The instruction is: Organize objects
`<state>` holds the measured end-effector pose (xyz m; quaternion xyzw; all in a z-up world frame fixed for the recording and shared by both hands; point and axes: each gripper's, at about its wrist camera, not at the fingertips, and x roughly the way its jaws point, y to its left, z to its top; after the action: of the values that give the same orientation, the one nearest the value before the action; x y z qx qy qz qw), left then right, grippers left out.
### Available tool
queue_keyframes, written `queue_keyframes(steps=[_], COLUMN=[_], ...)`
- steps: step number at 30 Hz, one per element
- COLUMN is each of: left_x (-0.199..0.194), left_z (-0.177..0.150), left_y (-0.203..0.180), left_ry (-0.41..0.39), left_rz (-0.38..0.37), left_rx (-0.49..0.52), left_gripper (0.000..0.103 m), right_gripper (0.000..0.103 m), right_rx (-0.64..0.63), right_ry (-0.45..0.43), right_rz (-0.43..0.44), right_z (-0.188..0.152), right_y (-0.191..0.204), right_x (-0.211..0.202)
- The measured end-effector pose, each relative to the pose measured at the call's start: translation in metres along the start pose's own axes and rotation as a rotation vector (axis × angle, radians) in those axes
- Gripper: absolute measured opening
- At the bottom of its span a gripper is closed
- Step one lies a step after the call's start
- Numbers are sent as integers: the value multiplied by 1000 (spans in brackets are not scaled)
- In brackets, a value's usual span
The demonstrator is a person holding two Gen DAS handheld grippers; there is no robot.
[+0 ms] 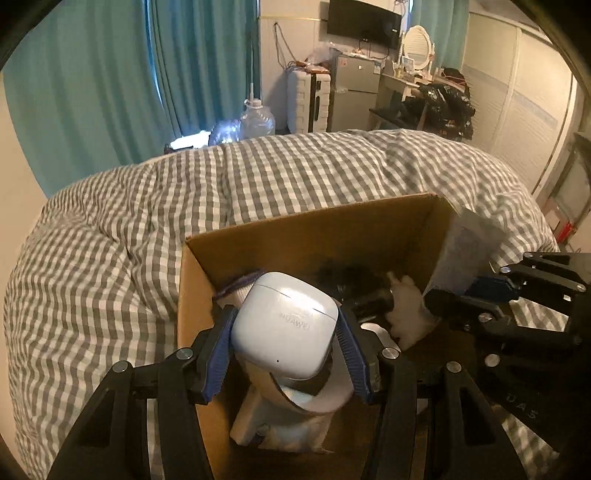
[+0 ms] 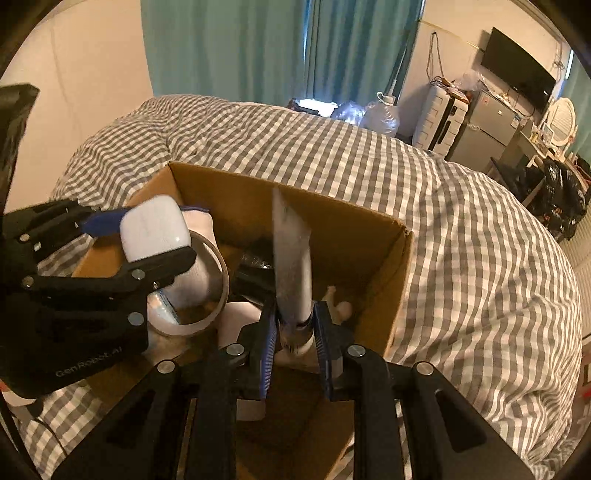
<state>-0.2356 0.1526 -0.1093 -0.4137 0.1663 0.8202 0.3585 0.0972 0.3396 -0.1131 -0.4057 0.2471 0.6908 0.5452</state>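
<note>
An open cardboard box sits on a bed with a grey checked duvet. My left gripper is shut on a white earbuds case and holds it above the box's left part; the case also shows in the right wrist view. My right gripper is shut on a grey squeeze tube, held upright over the box's right side; the tube also shows in the left wrist view. Inside the box lie a tape roll, white items and dark items.
The checked duvet surrounds the box. Beyond the bed are teal curtains, a white suitcase, a small fridge, a wall TV and a cluttered dressing table.
</note>
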Motion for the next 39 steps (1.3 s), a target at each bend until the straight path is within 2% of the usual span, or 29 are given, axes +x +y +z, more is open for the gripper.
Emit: queue_keyframes(steps=[2, 3, 4, 5, 6, 9, 11, 15, 19, 27, 31, 35, 39], left_x=[-5, -9, -15, -21, -27, -48, -64, -102, -139, -227, -264, -281, -278], left_z=[-3, -3, -4, -3, -3, -3, -2, 0, 1, -3, -10, -23, -39], left_y=[1, 2, 2, 3, 3, 2, 1, 0, 2, 5, 1, -5, -9], left_ry=[8, 2, -7, -13, -19, -28, -46, -107, -165, -289, -360, -412, -412], left_rz=[-3, -8, -9, -10, -19, -32, -13, 40, 68, 80, 83, 113, 129], left_rx=[-3, -4, -9, -16, -18, -12, -6, -9, -27, -55, -67, -70, -63], left_gripper=[57, 61, 66, 75, 81, 82, 82, 96, 98, 102, 102, 103, 103], right_gripper=[34, 46, 53, 54, 54, 56, 62, 74, 87, 97, 99, 100, 100], right_rx=[4, 7, 12, 23, 27, 42, 59, 80, 94, 117, 146, 171, 175], right_ry=[-26, -42, -55, -77, -88, -123, -147, -216, -279, -393, -458, -493, -522], right_rz=[-14, -20, -26, -33, -35, -46, -51, -58, -56, -78, -134, -135, -185], right_z=[-1, -1, 0, -1, -1, 0, 0, -1, -4, -17, -27, -43, -60], right_y=[2, 5, 4, 3, 3, 2, 1, 2, 5, 15, 20, 22, 22], right_x=[-15, -25, -31, -42, -51, -75, -90, -130, -170, -246, -272, -285, -284])
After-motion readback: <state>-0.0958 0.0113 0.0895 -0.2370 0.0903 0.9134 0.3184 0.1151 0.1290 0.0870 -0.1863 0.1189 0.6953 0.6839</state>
